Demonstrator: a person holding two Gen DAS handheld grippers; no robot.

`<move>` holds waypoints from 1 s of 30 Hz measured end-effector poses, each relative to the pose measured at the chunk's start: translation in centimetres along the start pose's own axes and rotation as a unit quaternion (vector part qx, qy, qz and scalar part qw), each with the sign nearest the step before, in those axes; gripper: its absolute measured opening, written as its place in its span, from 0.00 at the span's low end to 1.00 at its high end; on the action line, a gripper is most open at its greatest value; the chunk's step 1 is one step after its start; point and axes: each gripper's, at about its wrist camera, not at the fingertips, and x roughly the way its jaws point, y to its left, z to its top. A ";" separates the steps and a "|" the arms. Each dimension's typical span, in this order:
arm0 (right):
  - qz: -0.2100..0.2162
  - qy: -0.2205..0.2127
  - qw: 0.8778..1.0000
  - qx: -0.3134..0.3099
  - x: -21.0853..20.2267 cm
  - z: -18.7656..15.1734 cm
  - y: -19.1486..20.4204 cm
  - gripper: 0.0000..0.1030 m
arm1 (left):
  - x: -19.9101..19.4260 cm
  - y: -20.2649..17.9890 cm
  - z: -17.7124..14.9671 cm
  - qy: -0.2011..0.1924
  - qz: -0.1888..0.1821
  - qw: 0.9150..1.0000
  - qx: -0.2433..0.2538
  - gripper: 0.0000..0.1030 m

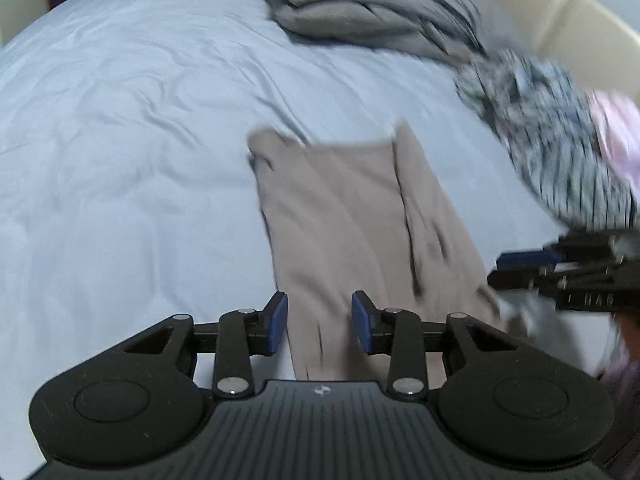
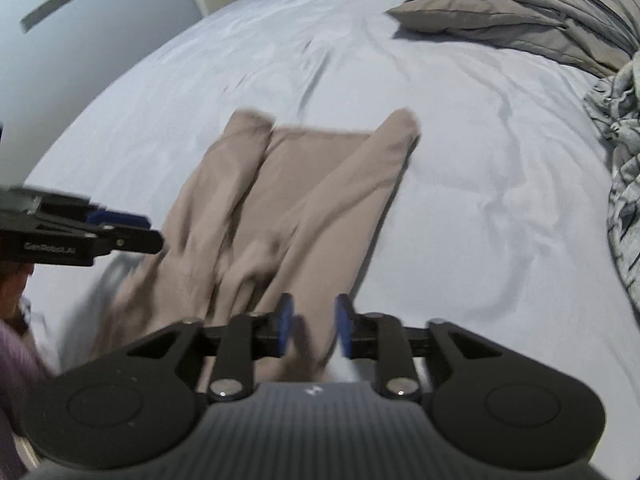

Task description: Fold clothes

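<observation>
A beige garment lies flat on the pale blue bed sheet, with both long sides folded in over its middle. My left gripper hovers over its near end, blue pads apart, the cloth showing below the gap. In the right wrist view the same garment runs away from my right gripper, whose pads also stand apart above the near hem. Each gripper appears side-on in the other's view: the right one by the garment's right edge, the left one by its left edge.
A folded grey duvet lies at the far end of the bed. A heap of black-and-white striped cloth with something pink sits to the right. A cream padded headboard stands behind. A purple sleeve shows at lower left.
</observation>
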 end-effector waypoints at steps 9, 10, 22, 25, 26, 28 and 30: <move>-0.008 -0.023 0.997 0.071 3.8 6.4 -3.6 0.45 | 4.9 2.3 5.9 -0.021 0.003 0.998 -0.056 0.46; -0.009 -0.022 0.997 0.075 4.4 6.9 -3.9 0.45 | 5.6 2.5 6.2 -0.020 0.004 0.998 -0.059 0.46; 0.009 -0.014 0.992 0.125 9.5 9.6 -6.7 0.19 | 9.2 4.8 7.4 -0.036 -0.009 0.995 -0.090 0.27; 0.011 -0.014 0.993 0.118 9.6 9.6 -6.3 0.11 | 9.1 4.8 7.6 -0.040 -0.006 0.996 -0.084 0.09; 0.012 -0.015 0.993 0.117 9.5 9.7 -6.2 0.10 | 9.0 4.7 7.7 -0.043 -0.009 0.996 -0.083 0.06; 0.012 -0.022 0.993 0.114 8.8 9.9 -6.3 0.09 | 8.4 4.6 7.7 -0.049 -0.010 0.996 -0.076 0.03; 0.016 -0.032 0.993 0.114 7.7 9.9 -6.4 0.08 | 7.4 4.4 7.7 -0.061 -0.014 0.996 -0.069 0.03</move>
